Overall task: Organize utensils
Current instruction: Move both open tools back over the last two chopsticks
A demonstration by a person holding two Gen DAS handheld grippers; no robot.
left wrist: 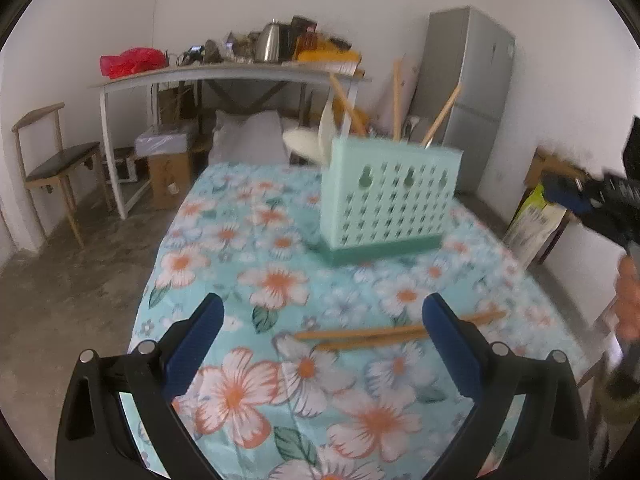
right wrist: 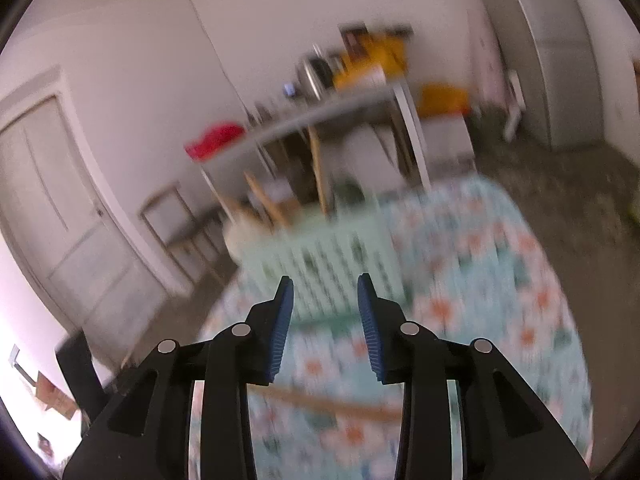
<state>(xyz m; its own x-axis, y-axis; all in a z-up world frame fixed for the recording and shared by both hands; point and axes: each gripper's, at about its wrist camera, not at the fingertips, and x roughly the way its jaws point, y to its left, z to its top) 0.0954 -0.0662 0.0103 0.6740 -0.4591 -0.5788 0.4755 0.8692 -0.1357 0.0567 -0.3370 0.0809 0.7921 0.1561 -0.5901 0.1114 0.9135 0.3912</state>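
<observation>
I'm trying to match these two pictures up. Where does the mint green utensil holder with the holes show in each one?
Left wrist view: the utensil holder stands on the flowered tablecloth, right of centre, wooden handles poking out.
Right wrist view: it is blurred, centre, just beyond the right gripper fingertips.
Shared landmark: the red bag on the far grey table.

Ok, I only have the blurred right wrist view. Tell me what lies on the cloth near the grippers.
Observer: Two wooden chopsticks lie side by side on the floral tablecloth, in front of the green holder.
Operator: Report the left gripper.
Observer: The left gripper is open and empty, one finger overlapping the chopsticks.
Operator: Say what the holder contains.
Observer: More wooden sticks stand up out of its top.
</observation>
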